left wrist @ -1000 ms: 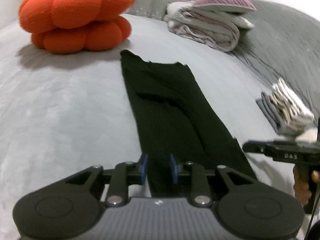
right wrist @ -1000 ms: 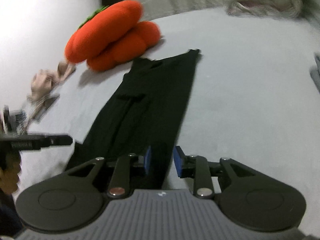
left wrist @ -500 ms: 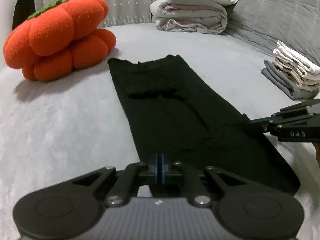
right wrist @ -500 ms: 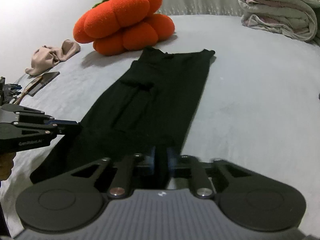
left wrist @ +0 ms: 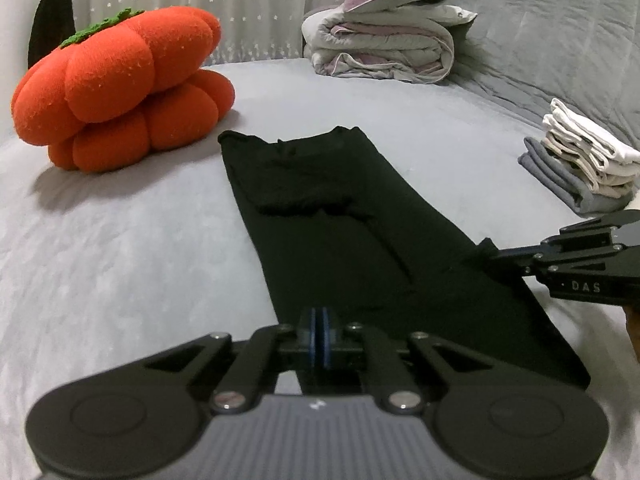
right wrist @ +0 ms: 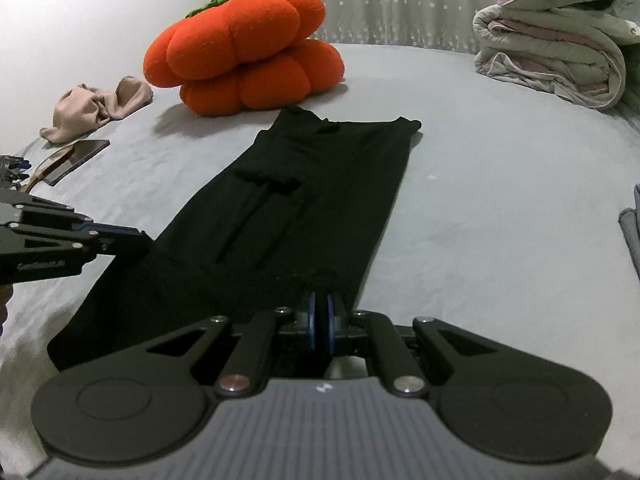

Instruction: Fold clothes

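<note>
A long black garment (left wrist: 328,208) lies flat on the grey bed, folded into a narrow strip that runs away from me. My left gripper (left wrist: 320,322) is shut on its near left corner, the blue pads pressed together over the fabric. My right gripper (right wrist: 320,312) is shut on the near right corner of the black garment (right wrist: 320,184). Each gripper shows in the other's view: the right gripper (left wrist: 490,254) pinches the cloth's right edge, and the left gripper (right wrist: 140,240) bites the left edge. The hem under the pads is hidden.
An orange pumpkin cushion (left wrist: 120,88) sits beyond the garment's far left end. A rolled duvet with a purple pillow (left wrist: 384,52) lies at the back. A stack of folded clothes (left wrist: 580,168) is on the right. A beige cloth (right wrist: 96,108) and a dark flat device (right wrist: 76,156) lie left.
Both grippers went from open around the near hem to shut on it. Both wrists rolled, so the views now sit level.
</note>
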The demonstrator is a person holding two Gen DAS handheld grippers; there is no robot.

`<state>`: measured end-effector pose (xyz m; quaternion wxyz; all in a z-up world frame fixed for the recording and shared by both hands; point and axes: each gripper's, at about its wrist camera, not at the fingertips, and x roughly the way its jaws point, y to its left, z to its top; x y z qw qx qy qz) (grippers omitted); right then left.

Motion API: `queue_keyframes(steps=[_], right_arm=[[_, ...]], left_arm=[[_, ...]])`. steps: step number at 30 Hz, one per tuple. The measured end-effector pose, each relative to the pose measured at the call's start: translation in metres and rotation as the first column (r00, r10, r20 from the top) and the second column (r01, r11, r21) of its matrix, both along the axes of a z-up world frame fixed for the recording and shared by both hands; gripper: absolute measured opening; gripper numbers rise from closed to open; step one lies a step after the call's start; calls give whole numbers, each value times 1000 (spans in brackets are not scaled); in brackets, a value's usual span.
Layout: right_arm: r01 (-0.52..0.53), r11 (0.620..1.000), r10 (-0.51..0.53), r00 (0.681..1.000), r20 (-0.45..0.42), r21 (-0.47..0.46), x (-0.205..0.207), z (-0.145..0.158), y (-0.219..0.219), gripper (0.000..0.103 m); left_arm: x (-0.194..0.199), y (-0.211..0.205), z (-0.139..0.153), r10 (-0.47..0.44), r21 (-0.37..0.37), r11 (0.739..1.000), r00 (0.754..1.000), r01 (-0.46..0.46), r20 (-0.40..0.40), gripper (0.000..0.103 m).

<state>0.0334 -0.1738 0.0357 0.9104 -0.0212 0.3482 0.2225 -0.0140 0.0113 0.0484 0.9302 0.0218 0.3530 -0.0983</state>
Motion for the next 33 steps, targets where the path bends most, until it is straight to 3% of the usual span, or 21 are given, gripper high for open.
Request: queue_keyframes(steps=[18, 33], right_arm=[[18, 999, -20, 998, 53, 37, 4, 8, -4, 8], [67, 995, -69, 997, 20, 71, 71, -1, -10, 8]], left_arm=[[16, 8, 11, 43, -59, 997, 998, -40, 46, 3], [101, 23, 8, 111, -40, 993, 991, -108, 75, 3]])
